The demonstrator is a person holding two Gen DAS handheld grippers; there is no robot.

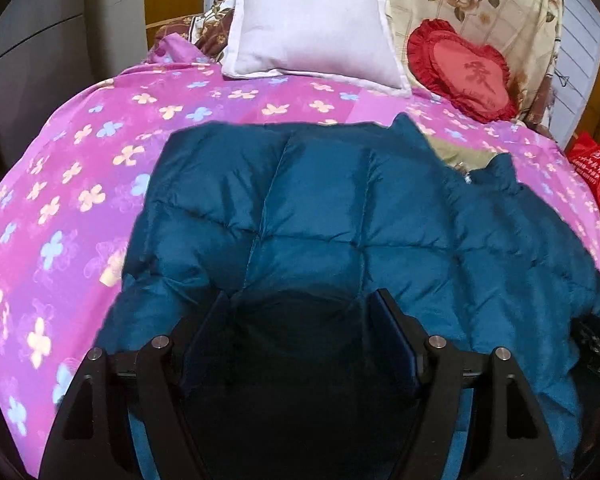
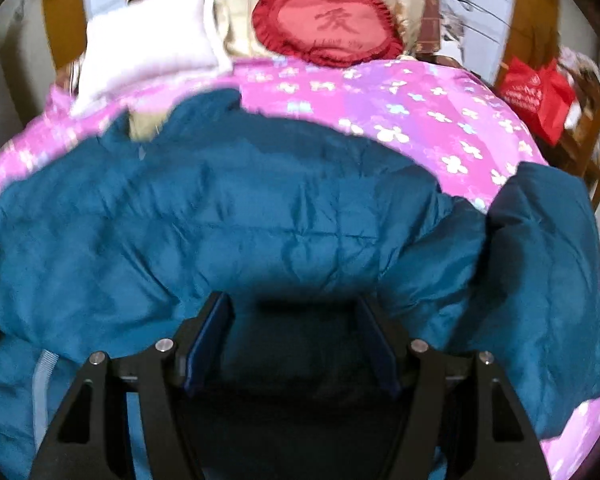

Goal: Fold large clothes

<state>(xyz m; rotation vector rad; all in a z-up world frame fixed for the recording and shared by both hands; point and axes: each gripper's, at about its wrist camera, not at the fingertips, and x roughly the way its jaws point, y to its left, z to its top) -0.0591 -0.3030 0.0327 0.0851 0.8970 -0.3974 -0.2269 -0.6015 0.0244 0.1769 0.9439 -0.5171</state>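
Here we look down on a teal quilted jacket (image 1: 340, 208) spread across the bed's pink flowered cover (image 1: 80, 168). In the left wrist view its collar, with an olive lining showing, lies toward one o'clock, so its long axis seems to run from us up toward the pillows; its near end drops below the frame. In the right wrist view a sleeve (image 2: 540, 248) reaches out toward three o'clock, lying over the cover.

Our left gripper (image 1: 300, 304) hangs over the jacket's near part at six o'clock, jaws standing wide with teal fabric lying between them; we cannot tell whether the pads press it. Our right gripper (image 2: 294, 308) sits likewise at six o'clock in its own view, jaws apart with fabric in the gap, and again contact is unclear.

At twelve o'clock a white pillow (image 1: 312, 32) leans against a floral blanket (image 1: 480, 4), and a red heart cushion (image 1: 460, 68) rests beside it. A red bag (image 2: 536, 92) stands off the bed at two o'clock in the right view.
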